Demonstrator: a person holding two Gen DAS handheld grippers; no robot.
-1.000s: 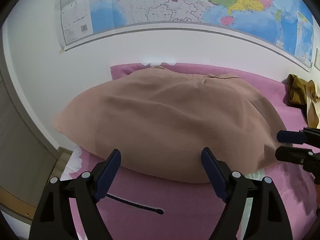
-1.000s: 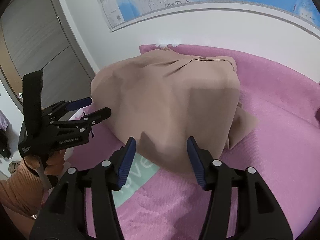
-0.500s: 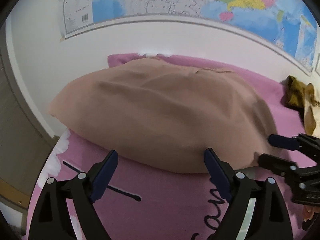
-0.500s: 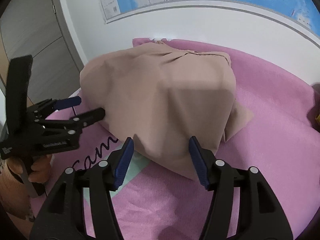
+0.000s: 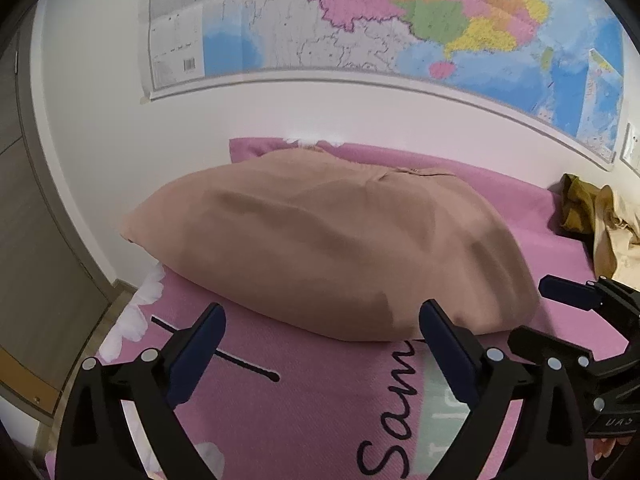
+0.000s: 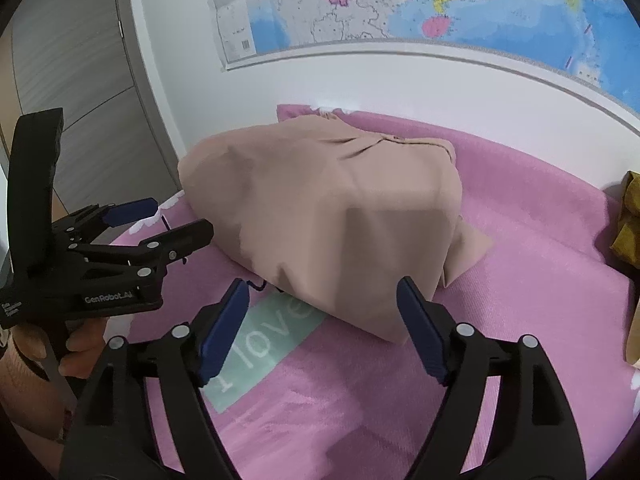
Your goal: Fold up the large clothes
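A large tan garment [image 5: 332, 248] lies folded in a flat stack on the pink bed cover [image 5: 304, 400], near the wall; it also shows in the right wrist view [image 6: 328, 216]. My left gripper [image 5: 320, 340] is open and empty, just short of the garment's near edge. My right gripper [image 6: 324, 316] is open and empty, at the garment's near right corner. Each gripper shows in the other's view: the right one [image 5: 560, 320] at the far right, the left one [image 6: 168, 220] at the left, held by a hand.
A wall with a large map [image 5: 400, 20] runs behind the bed. More clothes, olive and cream [image 5: 600, 220], are piled at the right end of the bed. A grey door or cabinet [image 6: 72, 60] stands left. The bed cover carries printed lettering [image 6: 272, 332].
Both grippers have drawn back a little from the garment toward the near side of the bed. More of the pink cover and its lettering shows. The garment has not moved.
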